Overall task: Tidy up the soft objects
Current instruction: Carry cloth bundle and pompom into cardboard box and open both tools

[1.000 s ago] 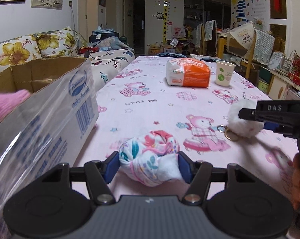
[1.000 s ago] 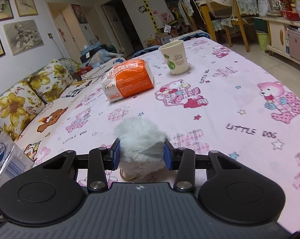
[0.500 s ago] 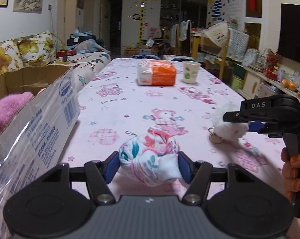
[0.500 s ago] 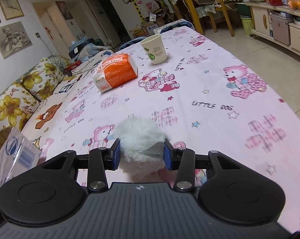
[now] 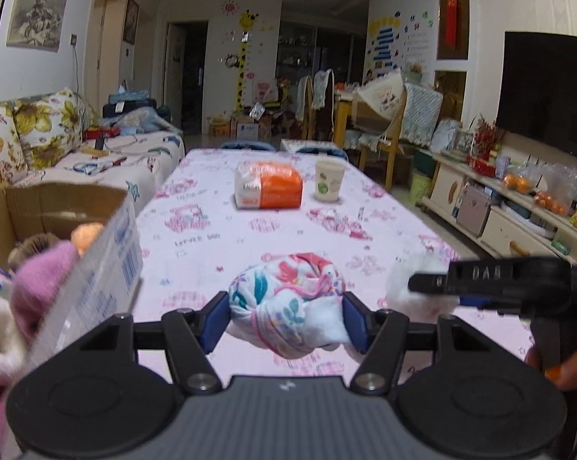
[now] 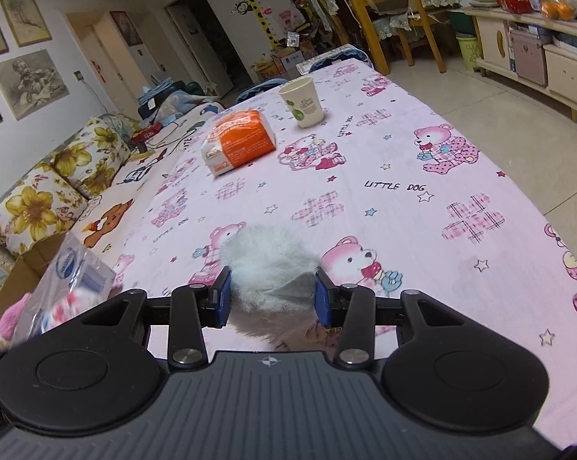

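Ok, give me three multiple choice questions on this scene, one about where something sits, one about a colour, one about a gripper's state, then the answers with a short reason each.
1. Where does the paper cup stand on the table?
A. Inside the cardboard box
B. Beside the orange and white pack, at the far end
C. Between the left gripper's fingers

2. What colour is the fluffy ball?
A. Whitish grey
B. Bright orange
C. Dark blue

3. What is the state of the left gripper?
A. Open and empty
B. Shut on nothing
C. Shut on the floral cloth bundle

Answers:
1. B, the cup stands next to the orange and white pack, far from the cardboard box.
2. A, the fur between the right gripper pads is pale whitish grey.
3. C, both blue pads press the sides of the floral cloth bundle.
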Action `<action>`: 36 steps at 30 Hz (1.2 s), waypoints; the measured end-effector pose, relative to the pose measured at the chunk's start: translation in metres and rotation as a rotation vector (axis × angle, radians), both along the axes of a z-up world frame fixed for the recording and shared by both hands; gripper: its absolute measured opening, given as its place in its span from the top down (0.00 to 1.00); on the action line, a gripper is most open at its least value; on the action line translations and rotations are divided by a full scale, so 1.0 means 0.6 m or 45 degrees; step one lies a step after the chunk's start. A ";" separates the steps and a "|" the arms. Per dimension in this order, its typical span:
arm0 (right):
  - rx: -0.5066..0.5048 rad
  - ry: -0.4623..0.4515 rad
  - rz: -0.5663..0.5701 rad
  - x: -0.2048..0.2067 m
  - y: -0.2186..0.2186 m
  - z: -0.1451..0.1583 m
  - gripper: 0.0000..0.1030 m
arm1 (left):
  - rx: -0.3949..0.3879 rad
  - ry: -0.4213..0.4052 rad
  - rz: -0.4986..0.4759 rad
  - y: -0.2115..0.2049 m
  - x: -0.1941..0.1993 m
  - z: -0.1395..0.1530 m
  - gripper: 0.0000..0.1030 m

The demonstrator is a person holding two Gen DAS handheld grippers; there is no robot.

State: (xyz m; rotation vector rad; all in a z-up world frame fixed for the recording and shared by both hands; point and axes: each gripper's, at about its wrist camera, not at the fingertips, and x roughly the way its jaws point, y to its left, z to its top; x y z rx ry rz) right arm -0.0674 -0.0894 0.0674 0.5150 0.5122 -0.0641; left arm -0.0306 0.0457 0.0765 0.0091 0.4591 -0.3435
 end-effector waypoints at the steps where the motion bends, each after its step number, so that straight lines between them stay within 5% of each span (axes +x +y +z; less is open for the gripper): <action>1: -0.002 -0.003 0.008 -0.001 0.005 0.002 0.49 | -0.001 -0.014 0.000 0.004 -0.001 0.005 0.40; 10: -0.020 -0.086 0.112 0.008 0.056 0.044 0.49 | -0.061 -0.136 0.088 0.073 -0.005 0.049 0.40; 19: -0.043 -0.227 0.258 0.039 0.114 0.102 0.49 | -0.140 -0.221 0.318 0.180 0.017 0.077 0.40; 27: -0.001 -0.332 0.424 0.121 0.186 0.145 0.49 | -0.200 -0.203 0.516 0.251 0.055 0.067 0.40; 36: -0.009 -0.372 0.566 0.229 0.251 0.135 0.49 | -0.201 -0.108 0.619 0.288 0.096 0.036 0.40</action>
